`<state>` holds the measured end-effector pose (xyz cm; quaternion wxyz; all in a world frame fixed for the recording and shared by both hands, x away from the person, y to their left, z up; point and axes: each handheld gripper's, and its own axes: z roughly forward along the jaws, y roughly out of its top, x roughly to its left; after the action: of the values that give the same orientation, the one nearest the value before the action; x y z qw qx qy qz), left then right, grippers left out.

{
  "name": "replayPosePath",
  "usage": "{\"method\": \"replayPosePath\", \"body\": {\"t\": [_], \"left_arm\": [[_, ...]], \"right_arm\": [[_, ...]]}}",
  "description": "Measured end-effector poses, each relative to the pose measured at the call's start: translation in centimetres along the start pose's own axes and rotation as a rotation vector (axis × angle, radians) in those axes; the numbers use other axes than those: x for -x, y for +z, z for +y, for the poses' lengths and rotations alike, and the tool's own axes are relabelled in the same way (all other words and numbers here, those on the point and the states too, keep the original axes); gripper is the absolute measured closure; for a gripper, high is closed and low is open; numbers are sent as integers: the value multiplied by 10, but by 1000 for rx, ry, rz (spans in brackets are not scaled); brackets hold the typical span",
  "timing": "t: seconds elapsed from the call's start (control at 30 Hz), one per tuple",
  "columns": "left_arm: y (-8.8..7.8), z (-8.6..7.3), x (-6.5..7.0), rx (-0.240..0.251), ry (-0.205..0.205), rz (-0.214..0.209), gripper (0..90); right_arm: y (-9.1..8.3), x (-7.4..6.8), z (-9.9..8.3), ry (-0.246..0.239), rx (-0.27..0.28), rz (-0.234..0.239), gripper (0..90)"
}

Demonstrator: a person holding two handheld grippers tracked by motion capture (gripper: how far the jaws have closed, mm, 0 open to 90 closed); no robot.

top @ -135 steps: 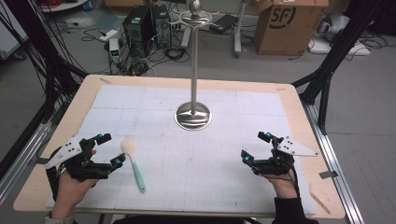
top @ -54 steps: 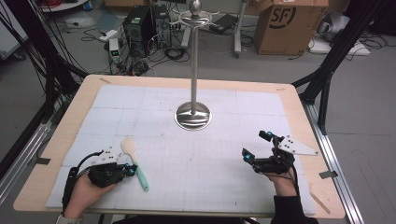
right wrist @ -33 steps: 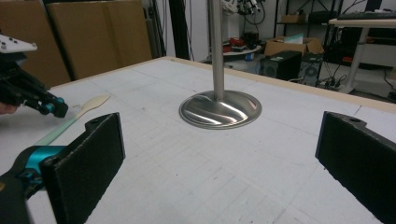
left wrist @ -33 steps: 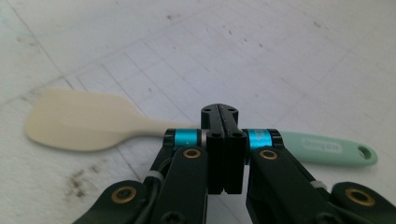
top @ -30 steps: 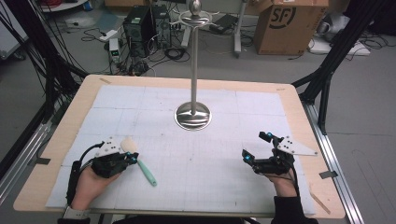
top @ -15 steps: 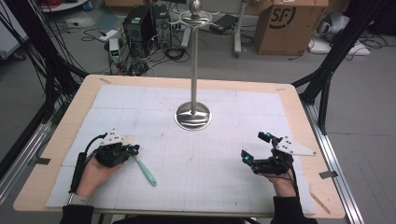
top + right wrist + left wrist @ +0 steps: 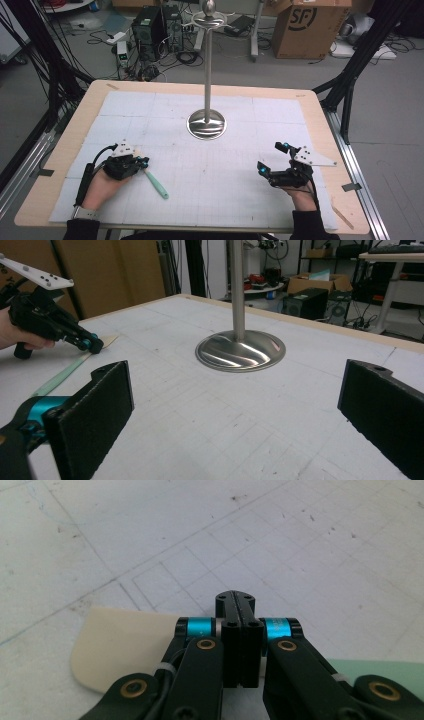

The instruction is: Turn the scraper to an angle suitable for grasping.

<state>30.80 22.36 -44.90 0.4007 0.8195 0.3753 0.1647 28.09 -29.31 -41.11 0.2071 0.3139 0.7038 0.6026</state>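
A spatula with a cream head (image 7: 120, 645) and a mint green handle (image 7: 156, 183) lies flat on the white mat at the front left. My left gripper (image 7: 143, 162) is shut and sits low over the spatula's neck, jaws pressed together. In the left gripper view the head shows to the left of the closed jaws (image 7: 235, 600) and the handle (image 7: 385, 670) to the right. Whether the jaws touch the neck is hidden. My right gripper (image 7: 271, 157) rests at the front right, open wide and empty, its pads (image 7: 95, 410) far apart.
A metal stand with a round base (image 7: 206, 125) and a tall pole (image 7: 208, 65) rises at the middle back of the mat. The wooden table edge (image 7: 325, 130) frames the mat. Cables, computers and a cardboard box (image 7: 310, 25) sit on the floor beyond.
My left hand came in from the left onto the spatula's head and drifted slightly away from me. The handle's free end swung a little to the right. The right hand kept still.
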Motion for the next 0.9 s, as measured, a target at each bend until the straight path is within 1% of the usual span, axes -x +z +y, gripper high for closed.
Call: {"method": "replayPosePath", "body": {"t": [0.17, 0.2, 0.23, 0.3, 0.47, 0.63, 0.77, 0.9], "left_arm": [[-9, -10, 1, 15, -14, 0, 900], [-12, -11, 2, 14, -15, 3, 900], [-14, -13, 2, 13, -20, 3, 900], [-20, -16, 4, 6, -21, 7, 900], [-31, -25, 10, -5, -22, -1, 900], [-42, -31, 19, -20, -7, 5, 900], [-49, -37, 26, -18, -2, 13, 900], [-54, -43, 30, -5, 2, 26, 900]], "right_arm": [[1, 0, 0, -4, -8, 3, 3], [1, -1, -1, 0, -11, 4, 3], [2, 0, -1, -7, -12, 4, 3], [3, -1, -1, -6, -16, 4, 3], [4, -2, -2, -8, -25, 7, 3], [5, -2, -2, -12, -26, 7, 3], [5, -3, -2, -10, -30, 8, 3], [6, -4, -2, -15, -35, 12, 3]]}}
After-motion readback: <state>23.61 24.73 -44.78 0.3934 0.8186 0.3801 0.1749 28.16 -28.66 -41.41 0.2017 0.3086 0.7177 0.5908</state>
